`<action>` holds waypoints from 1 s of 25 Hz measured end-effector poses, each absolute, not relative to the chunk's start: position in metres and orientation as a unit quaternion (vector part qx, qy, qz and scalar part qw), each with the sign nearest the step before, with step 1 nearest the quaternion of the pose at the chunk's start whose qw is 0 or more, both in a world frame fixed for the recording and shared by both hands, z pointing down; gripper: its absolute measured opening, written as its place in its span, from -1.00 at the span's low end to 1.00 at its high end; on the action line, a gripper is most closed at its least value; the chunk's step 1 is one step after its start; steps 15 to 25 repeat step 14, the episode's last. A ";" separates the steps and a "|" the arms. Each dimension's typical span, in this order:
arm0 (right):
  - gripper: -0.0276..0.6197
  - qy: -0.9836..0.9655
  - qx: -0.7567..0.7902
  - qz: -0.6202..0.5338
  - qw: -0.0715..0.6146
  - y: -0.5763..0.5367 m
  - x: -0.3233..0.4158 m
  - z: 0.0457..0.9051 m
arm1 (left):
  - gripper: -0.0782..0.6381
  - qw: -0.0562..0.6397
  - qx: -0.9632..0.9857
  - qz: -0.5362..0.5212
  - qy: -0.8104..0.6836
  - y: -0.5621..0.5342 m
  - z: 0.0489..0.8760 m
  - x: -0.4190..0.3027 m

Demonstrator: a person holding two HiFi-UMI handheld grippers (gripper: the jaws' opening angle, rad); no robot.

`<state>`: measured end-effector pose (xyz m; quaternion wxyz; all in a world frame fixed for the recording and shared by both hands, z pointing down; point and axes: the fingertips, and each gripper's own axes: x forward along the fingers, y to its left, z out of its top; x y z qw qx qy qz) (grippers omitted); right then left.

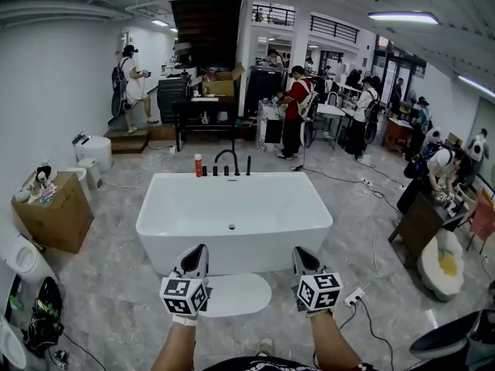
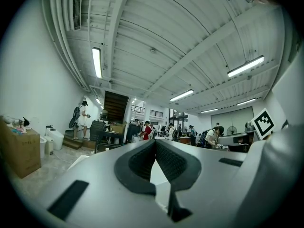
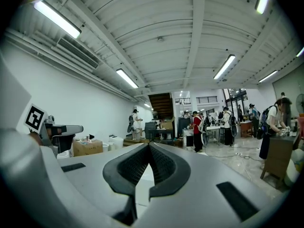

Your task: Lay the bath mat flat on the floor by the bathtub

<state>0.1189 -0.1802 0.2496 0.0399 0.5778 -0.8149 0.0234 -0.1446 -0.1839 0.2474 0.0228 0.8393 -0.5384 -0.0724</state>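
Observation:
A white oval bath mat (image 1: 233, 294) lies flat on the marble floor, right against the near side of the white bathtub (image 1: 232, 211). My left gripper (image 1: 201, 250) hovers above the mat's left end and my right gripper (image 1: 298, 253) just beyond its right end. Both point level toward the tub. In the left gripper view the left gripper (image 2: 155, 142) has its jaws closed tip to tip with nothing between them. The right gripper (image 3: 149, 145) looks the same in the right gripper view: shut and empty.
A black faucet (image 1: 227, 161) and a red bottle (image 1: 198, 165) stand on the tub's far rim. A cardboard box (image 1: 56, 213) sits at the left, a power strip (image 1: 354, 296) with cables lies at the right, and a low seat (image 1: 441, 265) stands further right. Several people work at the back.

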 end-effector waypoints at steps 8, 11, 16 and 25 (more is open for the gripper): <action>-0.84 -0.813 0.580 0.023 0.036 -0.179 0.116 0.248 | -0.73 0.024 0.838 -0.072 -0.540 -0.182 0.248 -0.149; -0.84 -0.814 0.579 0.025 0.034 -0.178 0.114 0.249 | -0.73 0.026 0.838 -0.073 -0.540 -0.180 0.250 -0.152; -0.83 -0.815 0.577 0.025 0.031 -0.176 0.111 0.249 | -0.73 0.028 0.837 -0.074 -0.542 -0.179 0.253 -0.156; -0.83 -0.815 0.577 0.025 0.031 -0.176 0.111 0.249 | -0.73 0.028 0.837 -0.074 -0.542 -0.179 0.253 -0.156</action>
